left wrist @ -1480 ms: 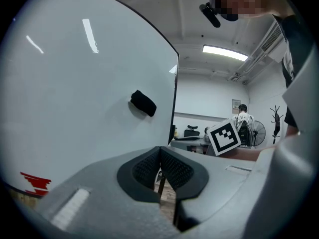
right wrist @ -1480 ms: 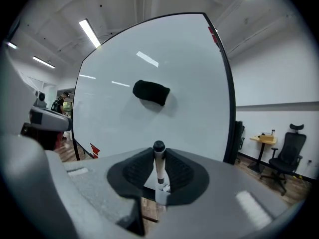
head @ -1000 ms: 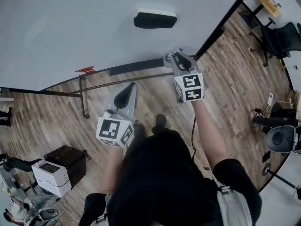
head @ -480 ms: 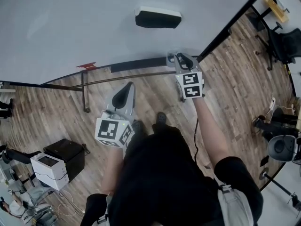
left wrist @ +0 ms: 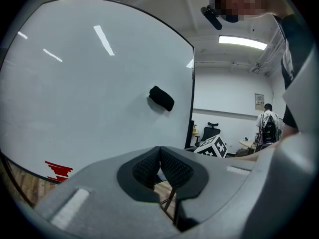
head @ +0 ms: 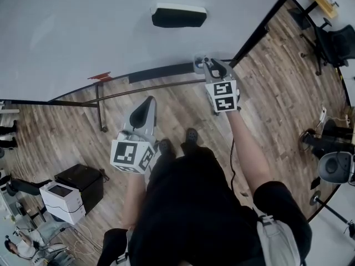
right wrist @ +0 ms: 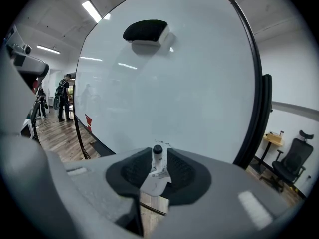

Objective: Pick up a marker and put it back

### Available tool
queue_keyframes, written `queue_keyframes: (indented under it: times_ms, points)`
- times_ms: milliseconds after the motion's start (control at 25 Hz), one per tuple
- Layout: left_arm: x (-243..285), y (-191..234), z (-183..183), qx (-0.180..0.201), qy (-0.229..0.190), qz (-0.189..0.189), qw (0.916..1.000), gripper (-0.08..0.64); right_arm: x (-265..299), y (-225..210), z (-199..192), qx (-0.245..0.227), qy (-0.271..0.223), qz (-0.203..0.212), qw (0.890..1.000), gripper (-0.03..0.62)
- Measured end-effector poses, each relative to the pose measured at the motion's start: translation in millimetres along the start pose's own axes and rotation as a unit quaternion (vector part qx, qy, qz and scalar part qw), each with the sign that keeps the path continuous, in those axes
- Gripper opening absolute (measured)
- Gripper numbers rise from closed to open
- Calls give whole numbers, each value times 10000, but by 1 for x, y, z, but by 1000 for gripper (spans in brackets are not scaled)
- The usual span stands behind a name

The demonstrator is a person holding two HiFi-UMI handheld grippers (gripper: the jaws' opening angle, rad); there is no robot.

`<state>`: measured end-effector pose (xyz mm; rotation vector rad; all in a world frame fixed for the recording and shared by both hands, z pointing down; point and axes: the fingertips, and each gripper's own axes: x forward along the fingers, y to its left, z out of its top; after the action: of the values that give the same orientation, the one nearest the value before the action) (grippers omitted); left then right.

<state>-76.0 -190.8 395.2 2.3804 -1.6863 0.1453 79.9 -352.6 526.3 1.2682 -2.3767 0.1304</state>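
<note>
A white marker with a black cap (right wrist: 157, 164) stands between the pads of my right gripper (right wrist: 157, 171). The jaws are opening, and a thin gap shows beside the marker. In the head view this gripper (head: 205, 65) points at the right end of the whiteboard's dark tray (head: 161, 72), and the marker is hidden behind it. My left gripper (left wrist: 159, 166) is shut with nothing in it and hangs lower (head: 147, 103), away from the board (head: 83, 32). A black eraser (head: 178, 16) sticks to the whiteboard above the tray.
Red marks (head: 100, 77) sit at the board's lower edge. The board's metal stand bar (head: 100, 112) crosses the wooden floor. A white printer (head: 62, 198) and a black box (head: 83, 180) stand at the lower left. Office chairs (head: 338, 40) are at the right. People stand far off (left wrist: 267, 121).
The right gripper has stayed at the tray's right end, shifting only slightly. The left gripper has barely moved.
</note>
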Motion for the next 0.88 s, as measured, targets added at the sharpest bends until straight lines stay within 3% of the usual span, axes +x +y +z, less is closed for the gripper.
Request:
queue_keyframes:
  times_ms: [560,880]
  points:
    - [-11,-9,-7,-19,71,-161,9998,11,-30,4,-1,127,-89,-127,9998,100]
    - [-16,-6,-15,-36,98,-485,9988,11,-55,16,-5,215,-91,-387,9990,96]
